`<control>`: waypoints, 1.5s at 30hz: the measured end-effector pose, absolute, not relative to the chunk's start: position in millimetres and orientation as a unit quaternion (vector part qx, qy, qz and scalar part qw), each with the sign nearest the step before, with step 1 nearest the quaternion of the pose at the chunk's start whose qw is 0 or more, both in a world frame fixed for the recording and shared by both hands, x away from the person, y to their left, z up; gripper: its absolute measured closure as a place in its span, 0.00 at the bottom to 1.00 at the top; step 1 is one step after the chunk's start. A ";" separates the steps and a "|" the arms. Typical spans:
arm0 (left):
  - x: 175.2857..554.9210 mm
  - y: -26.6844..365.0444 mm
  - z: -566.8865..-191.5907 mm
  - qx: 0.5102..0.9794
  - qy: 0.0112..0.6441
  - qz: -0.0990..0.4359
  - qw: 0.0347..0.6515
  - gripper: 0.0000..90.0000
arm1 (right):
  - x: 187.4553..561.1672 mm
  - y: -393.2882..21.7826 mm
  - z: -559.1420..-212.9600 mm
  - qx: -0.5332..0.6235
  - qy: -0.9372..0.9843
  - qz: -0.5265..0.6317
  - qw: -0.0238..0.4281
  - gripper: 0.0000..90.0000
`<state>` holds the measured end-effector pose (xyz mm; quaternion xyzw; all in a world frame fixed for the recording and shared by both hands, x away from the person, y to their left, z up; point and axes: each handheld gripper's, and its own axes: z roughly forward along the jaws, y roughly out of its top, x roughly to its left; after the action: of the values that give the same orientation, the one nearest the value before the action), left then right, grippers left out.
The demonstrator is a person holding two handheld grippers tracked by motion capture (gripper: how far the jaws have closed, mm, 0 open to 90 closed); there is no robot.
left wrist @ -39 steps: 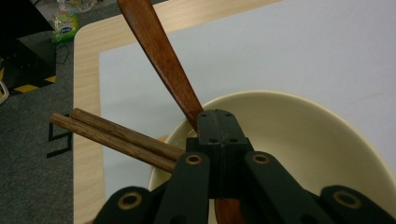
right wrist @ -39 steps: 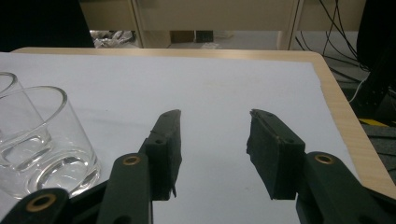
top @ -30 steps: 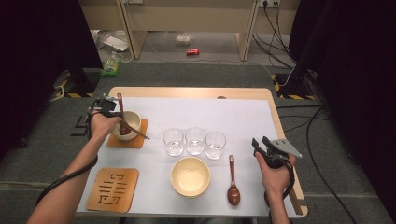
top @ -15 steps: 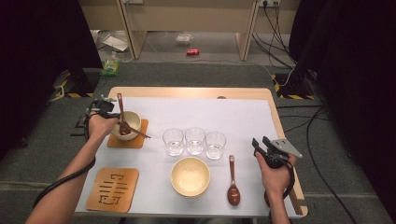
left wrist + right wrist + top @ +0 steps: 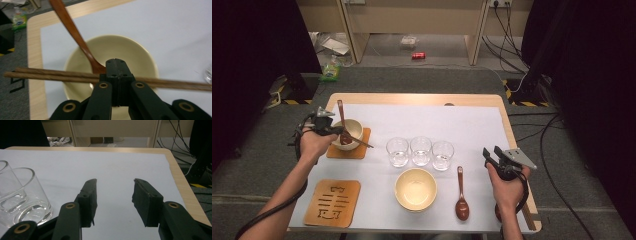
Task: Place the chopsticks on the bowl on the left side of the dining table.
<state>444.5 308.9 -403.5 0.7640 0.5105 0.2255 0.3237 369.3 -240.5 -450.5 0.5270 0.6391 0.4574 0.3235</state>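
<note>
The wooden table (image 5: 512,131) carried a white sheet. On the orange coaster (image 5: 357,151) stood a cream bowl (image 5: 140,53) holding a brown spoon (image 5: 72,30). Above that bowl, the left gripper (image 5: 115,66) was clenched on a pair of chopsticks (image 5: 50,75). The right gripper (image 5: 114,195) hovered with jaws parted, gripping nothing.

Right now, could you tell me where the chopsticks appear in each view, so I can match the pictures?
High view: the chopsticks lie across the left bowl, at the left gripper.
Left gripper view: they cross the middle, left to right, clamped in the shut jaws over that bowl.
Right gripper view: not in it.
Shared landmark: the spoon leaning in that bowl.
</note>
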 end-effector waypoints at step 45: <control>452.0 269.8 -414.6 0.785 0.491 0.185 0.329 1.00 | 368.0 -244.3 -450.5 0.530 0.637 0.458 0.322 0.60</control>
<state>452.0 269.8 -414.6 0.7848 0.4913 0.1853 0.3293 368.0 -244.3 -450.5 0.5298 0.6368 0.4583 0.3222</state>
